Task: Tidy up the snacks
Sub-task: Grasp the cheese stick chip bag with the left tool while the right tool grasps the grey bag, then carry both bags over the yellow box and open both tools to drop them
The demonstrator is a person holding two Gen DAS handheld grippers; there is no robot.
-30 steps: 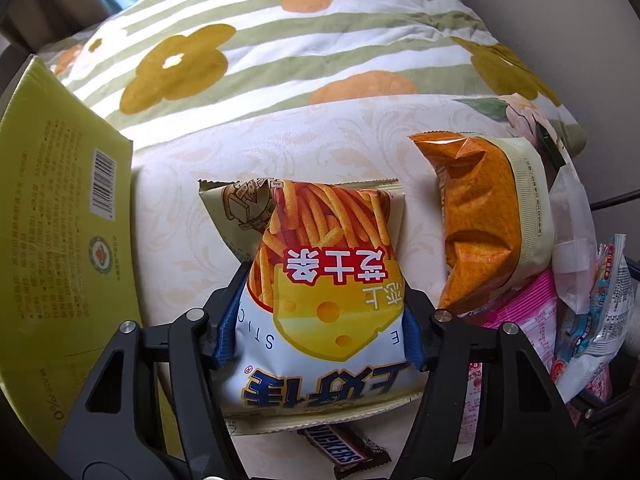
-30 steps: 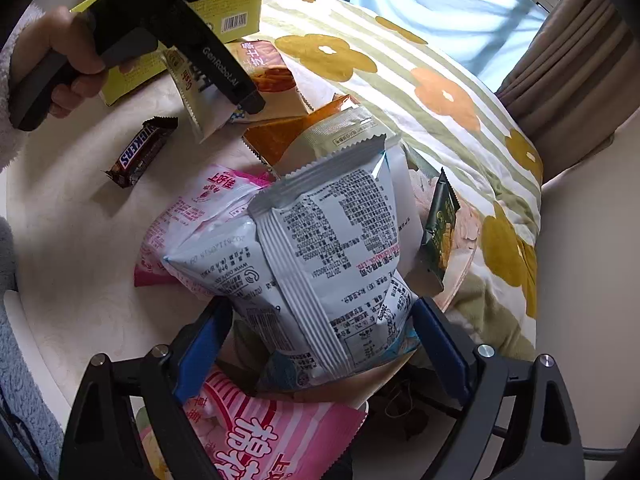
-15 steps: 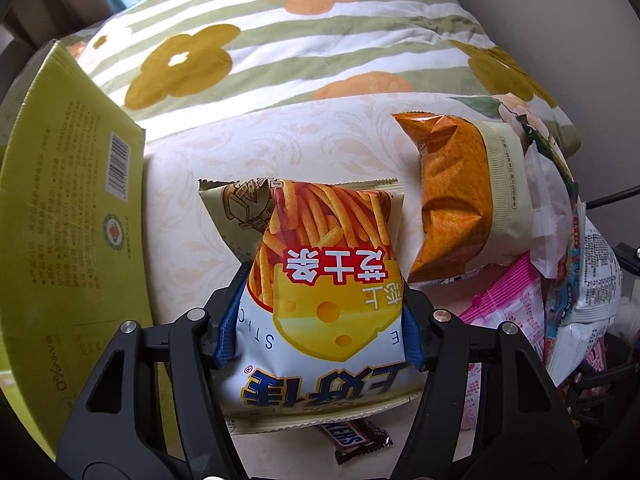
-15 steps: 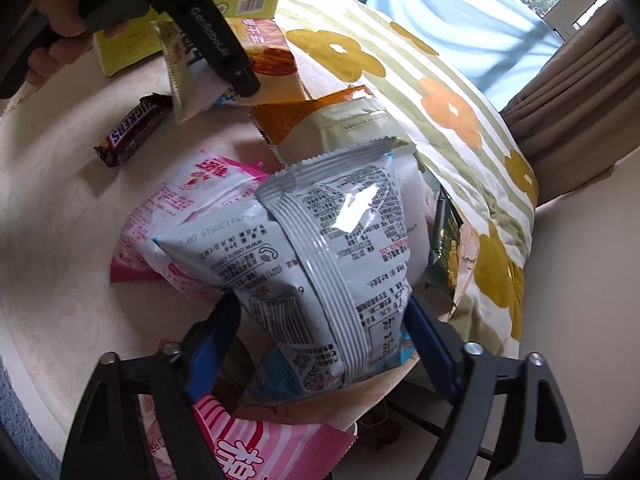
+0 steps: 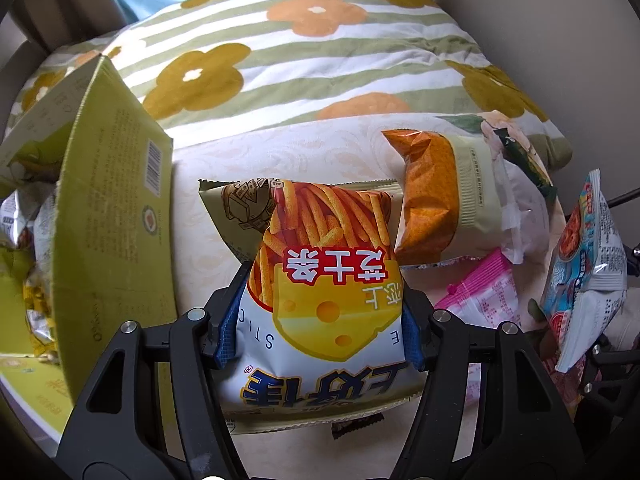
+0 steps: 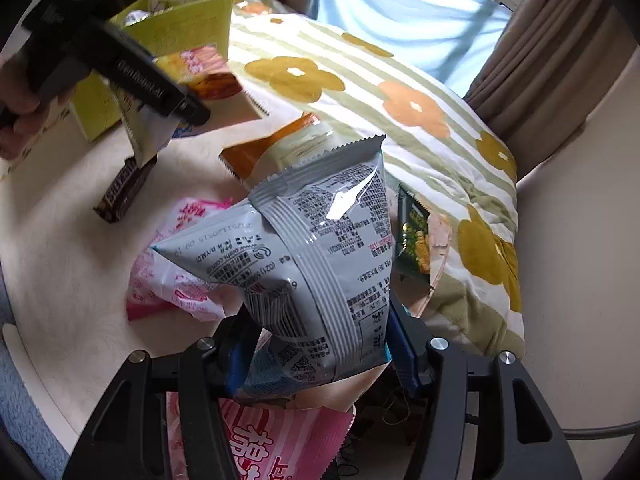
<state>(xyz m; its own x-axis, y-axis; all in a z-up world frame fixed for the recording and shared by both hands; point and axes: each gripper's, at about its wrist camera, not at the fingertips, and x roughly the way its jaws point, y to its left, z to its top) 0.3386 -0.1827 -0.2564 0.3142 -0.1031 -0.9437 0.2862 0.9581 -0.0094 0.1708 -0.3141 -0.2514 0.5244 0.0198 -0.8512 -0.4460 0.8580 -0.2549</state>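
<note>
- Since the earlier frame, we had swung the left gripper (image 5: 320,312) leftward, so the yellow box (image 5: 116,216) came closer on its left, its open top with packets inside now showing.
- Left gripper was clamped on the fries bag (image 5: 324,280), a second packet (image 5: 236,208) pinched behind it.
- Right gripper (image 6: 316,344) was closed on the grey bag (image 6: 316,256), held above the pink packets (image 6: 172,276).
- Risk, as we judged it: the second packet could slip free before the box, or the puffy bags could snag its rim.
</note>
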